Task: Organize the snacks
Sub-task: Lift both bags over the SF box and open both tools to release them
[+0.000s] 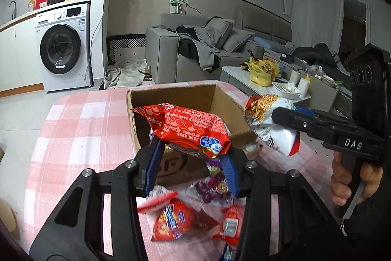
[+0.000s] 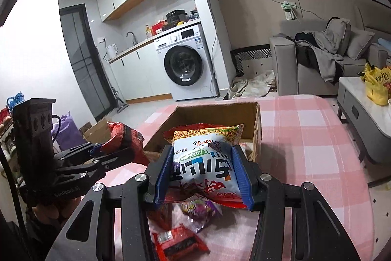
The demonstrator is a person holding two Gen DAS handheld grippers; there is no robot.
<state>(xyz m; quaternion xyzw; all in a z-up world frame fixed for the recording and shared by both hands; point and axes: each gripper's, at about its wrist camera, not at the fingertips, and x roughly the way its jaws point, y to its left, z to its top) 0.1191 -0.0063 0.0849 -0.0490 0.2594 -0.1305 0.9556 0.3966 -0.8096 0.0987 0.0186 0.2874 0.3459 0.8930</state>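
Observation:
My left gripper (image 1: 191, 158) is shut on a red snack bag (image 1: 190, 126), which hangs in the air in front of an open cardboard box (image 1: 171, 94). My right gripper (image 2: 202, 173) is shut on a white and red noodle-snack bag (image 2: 205, 158), also lifted just before the box (image 2: 215, 111). In the left wrist view the right gripper (image 1: 286, 119) reaches in from the right with that noodle bag (image 1: 271, 124). In the right wrist view the left gripper (image 2: 107, 153) shows at the left with the red bag (image 2: 124, 138).
Loose snack packets, red (image 1: 176, 221) and purple (image 1: 212, 187), lie on the pink checked tablecloth (image 1: 80, 129) below the grippers; they also show as red (image 2: 178, 241) and purple (image 2: 198, 209) packets. A low table (image 2: 354, 99) with a yellow bag (image 2: 376, 82) stands to the right.

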